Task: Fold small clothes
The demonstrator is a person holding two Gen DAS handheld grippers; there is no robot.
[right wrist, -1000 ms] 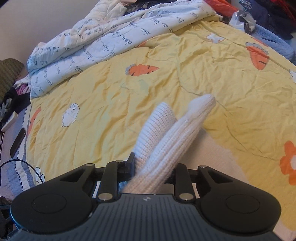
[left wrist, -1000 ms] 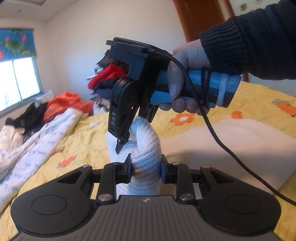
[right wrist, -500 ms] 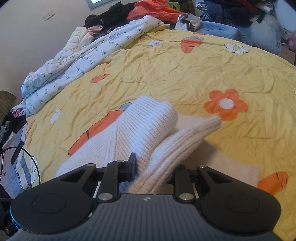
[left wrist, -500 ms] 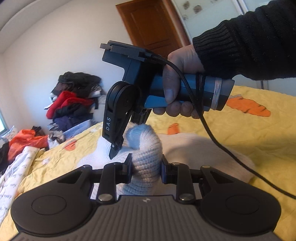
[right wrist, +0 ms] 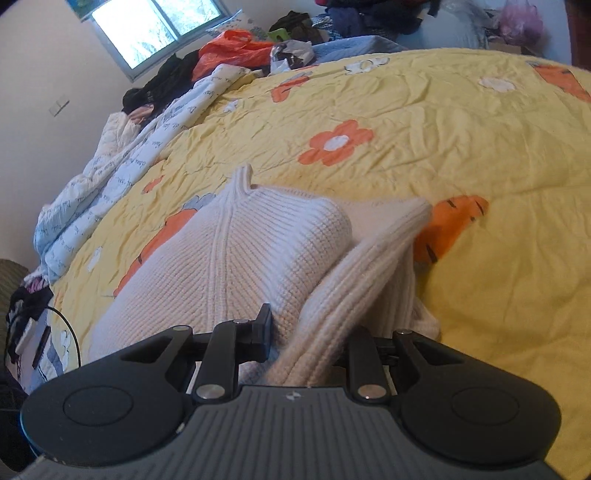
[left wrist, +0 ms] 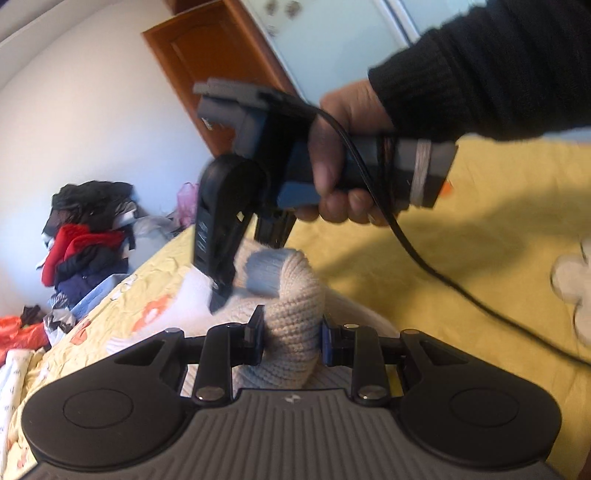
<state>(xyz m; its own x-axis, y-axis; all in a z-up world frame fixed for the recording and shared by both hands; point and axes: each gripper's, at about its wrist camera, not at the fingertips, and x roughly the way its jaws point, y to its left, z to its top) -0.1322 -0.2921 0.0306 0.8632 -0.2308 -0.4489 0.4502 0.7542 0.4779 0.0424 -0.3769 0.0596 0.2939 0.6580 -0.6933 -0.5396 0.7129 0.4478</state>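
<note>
both grippers pinch bunched folds of the cream ribbed knit sweater (right wrist: 236,258), lifted over the middle of the yellow flower-and-carrot bedspread (right wrist: 461,155): left gripper (left wrist: 291,332) clamped tight, right gripper (right wrist: 306,343) easing its jaws apart around the knit.

Left wrist view: close behind its fingers, facing the right gripper (left wrist: 221,295) and door (left wrist: 221,74); right wrist view: angled down across the bed (right wrist: 443,147) toward the window (right wrist: 155,33). Shared: cream knit (left wrist: 291,325), yellow bedspread.
</note>
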